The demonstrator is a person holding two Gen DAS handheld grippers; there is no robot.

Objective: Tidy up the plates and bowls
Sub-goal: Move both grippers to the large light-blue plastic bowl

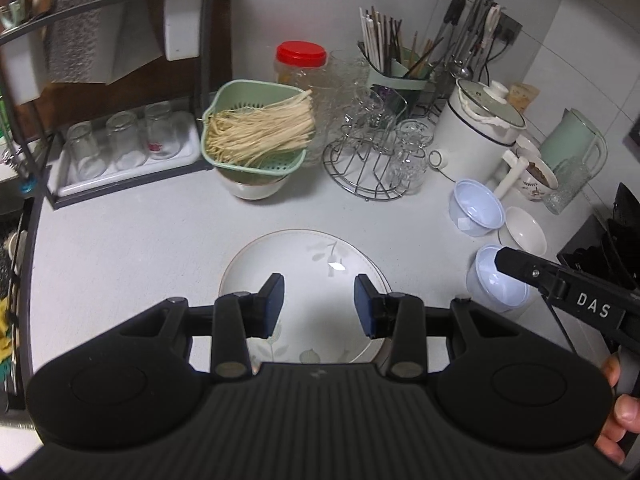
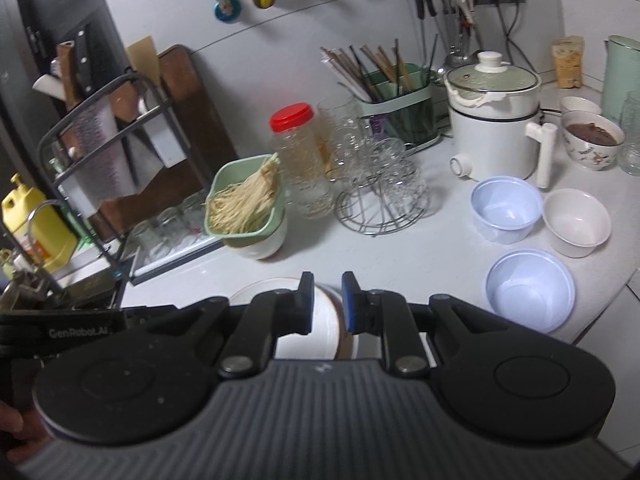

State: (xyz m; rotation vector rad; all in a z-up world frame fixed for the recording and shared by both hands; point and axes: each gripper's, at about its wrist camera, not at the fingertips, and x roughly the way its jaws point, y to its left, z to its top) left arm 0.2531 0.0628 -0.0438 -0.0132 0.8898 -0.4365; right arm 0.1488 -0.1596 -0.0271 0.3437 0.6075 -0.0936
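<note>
A stack of white plates with a leaf pattern [image 1: 312, 268] lies on the white counter. My left gripper [image 1: 319, 306] is open and empty above the plates. My right gripper [image 2: 325, 304] has a narrow gap between its jaws, above the plate edge [image 2: 316, 336], and holds nothing; it also shows in the left wrist view [image 1: 502, 258] near a pale blue bowl. Two pale blue plastic bowls [image 2: 530, 290] [image 2: 506, 208] and a small white bowl [image 2: 576, 222] stand to the right.
A green colander of noodles [image 1: 256, 128] sits on a white bowl behind the plates. A wire glass rack [image 1: 372, 160], a red-lidded jar [image 1: 300, 60], a white cooker [image 1: 480, 128], a chopstick holder [image 1: 396, 64], a patterned bowl [image 2: 592, 140] and a green kettle [image 1: 572, 144] crowd the back. A dish rack [image 1: 120, 152] stands left.
</note>
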